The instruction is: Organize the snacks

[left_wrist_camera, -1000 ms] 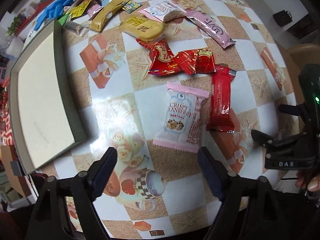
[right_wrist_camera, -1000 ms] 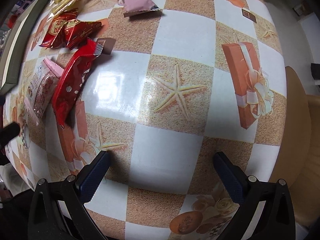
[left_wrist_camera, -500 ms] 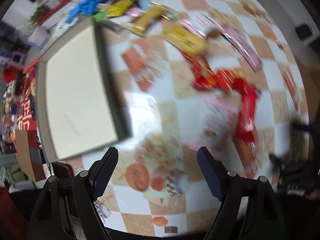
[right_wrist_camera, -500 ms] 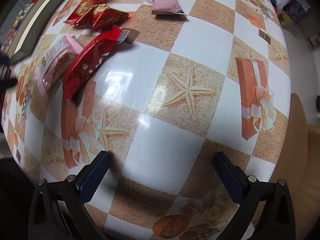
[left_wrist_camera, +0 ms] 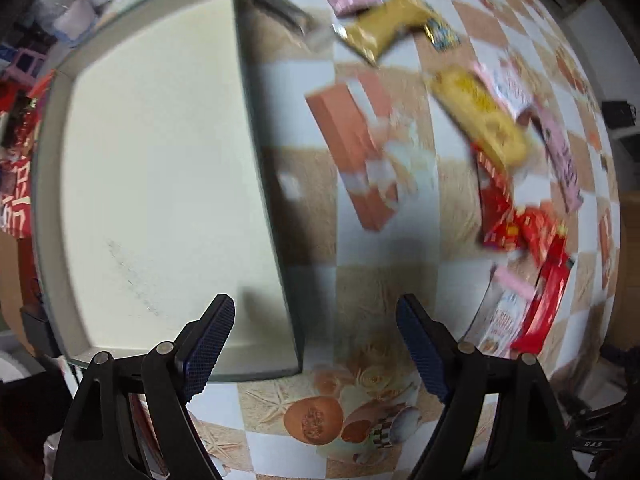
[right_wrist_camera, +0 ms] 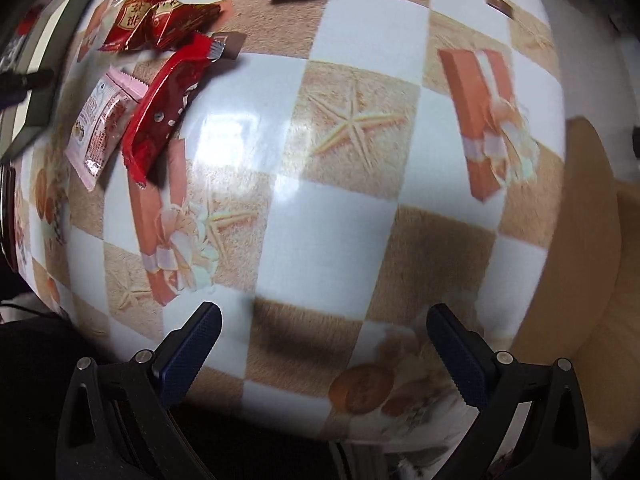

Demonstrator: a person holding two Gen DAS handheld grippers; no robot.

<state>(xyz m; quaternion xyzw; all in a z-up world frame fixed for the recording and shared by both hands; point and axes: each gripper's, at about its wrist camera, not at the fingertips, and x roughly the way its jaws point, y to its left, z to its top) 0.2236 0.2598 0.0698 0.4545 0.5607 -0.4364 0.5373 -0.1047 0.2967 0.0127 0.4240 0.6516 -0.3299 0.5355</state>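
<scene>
left gripper (left_wrist_camera: 316,332) moved from snacks (left_wrist_camera: 516,216) to tray (left_wrist_camera: 264,152) edge, jaws spread, empty | right gripper (right_wrist_camera: 324,344) jaws spread over bare table (right_wrist_camera: 332,220)

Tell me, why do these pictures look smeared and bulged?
Left wrist view: motion blur smears the yellow snack packet; the black two-finger tool stays sharp. Right wrist view: fisheye lens bulges the checked glossy tablecloth, with white glare beside the long red wrapper.

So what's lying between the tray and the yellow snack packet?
Only bare tablecloth: in the left wrist view no snack lies between the tray and the yellow snack packet, just the cloth's printed gift-box picture.
</scene>
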